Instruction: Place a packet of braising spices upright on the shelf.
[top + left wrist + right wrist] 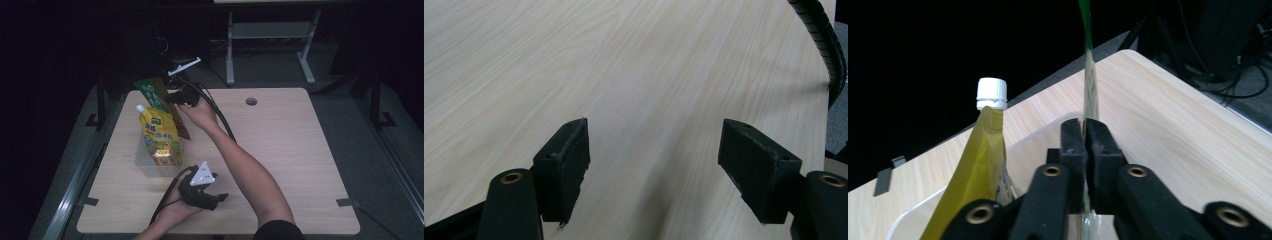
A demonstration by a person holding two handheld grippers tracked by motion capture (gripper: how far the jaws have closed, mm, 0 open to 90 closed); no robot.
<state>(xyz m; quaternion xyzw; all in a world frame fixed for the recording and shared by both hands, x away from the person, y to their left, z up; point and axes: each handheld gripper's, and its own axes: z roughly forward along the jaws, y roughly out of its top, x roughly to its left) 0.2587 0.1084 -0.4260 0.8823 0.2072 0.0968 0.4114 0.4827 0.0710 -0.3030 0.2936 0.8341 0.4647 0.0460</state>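
Pale wood table [280,140] seen from above: a clear bin [147,165] at its left side holds a yellow spouted pouch [159,136]. Behind it, the right gripper [176,97] grips a green packet [156,96]. The left gripper [222,196] rests near the front edge.

Left gripper view: jaws spread apart over bare wood.

Right gripper view: jaws clenched on the packet's thin edge [1090,90], beside the pouch's white cap [991,93].

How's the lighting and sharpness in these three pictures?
High view: table lit, surroundings nearly black, slightly soft. Left gripper view: even light, wood grain sharp, soft shadow under the open left claw. Right gripper view: black background, white cap bright, right claw sharp.
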